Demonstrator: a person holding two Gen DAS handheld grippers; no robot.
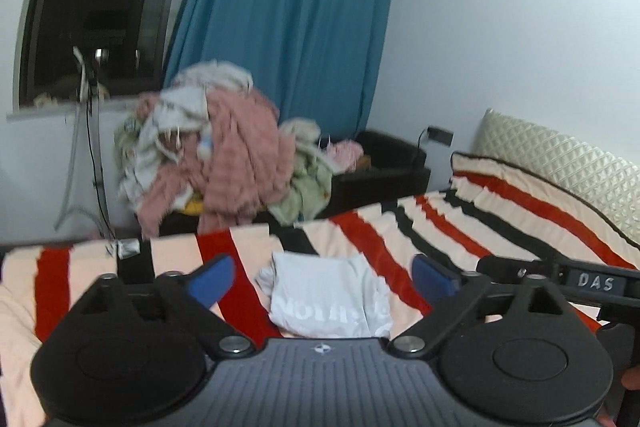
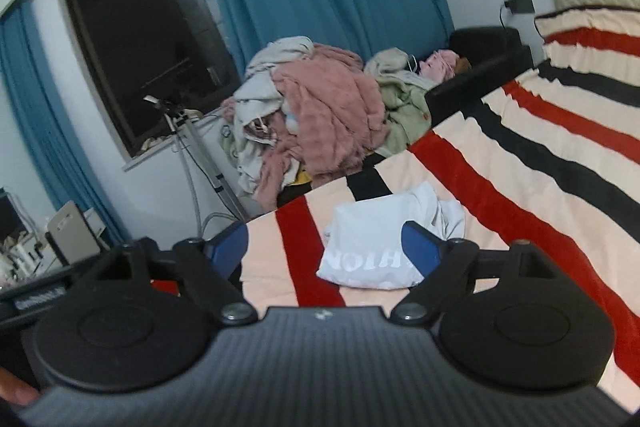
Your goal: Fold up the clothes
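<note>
A folded white T-shirt (image 1: 328,295) with grey lettering lies on the striped bedspread (image 1: 460,223); the right wrist view shows the same T-shirt (image 2: 376,247) on the bedspread (image 2: 520,155). My left gripper (image 1: 322,279) hangs above and in front of it, its blue-padded jaws spread wide with nothing between them. My right gripper (image 2: 324,247) is likewise raised over the bed, jaws wide apart and holding nothing. Part of the other gripper's black body (image 1: 592,283) shows at the right edge of the left wrist view.
A tall heap of pink, white and green clothes (image 1: 216,151) sits beyond the bed's far edge, before a teal curtain (image 1: 288,7) and dark window (image 1: 92,3). A black chair (image 1: 384,163), a quilted headboard (image 1: 560,163) and a tripod (image 1: 88,147) stand nearby.
</note>
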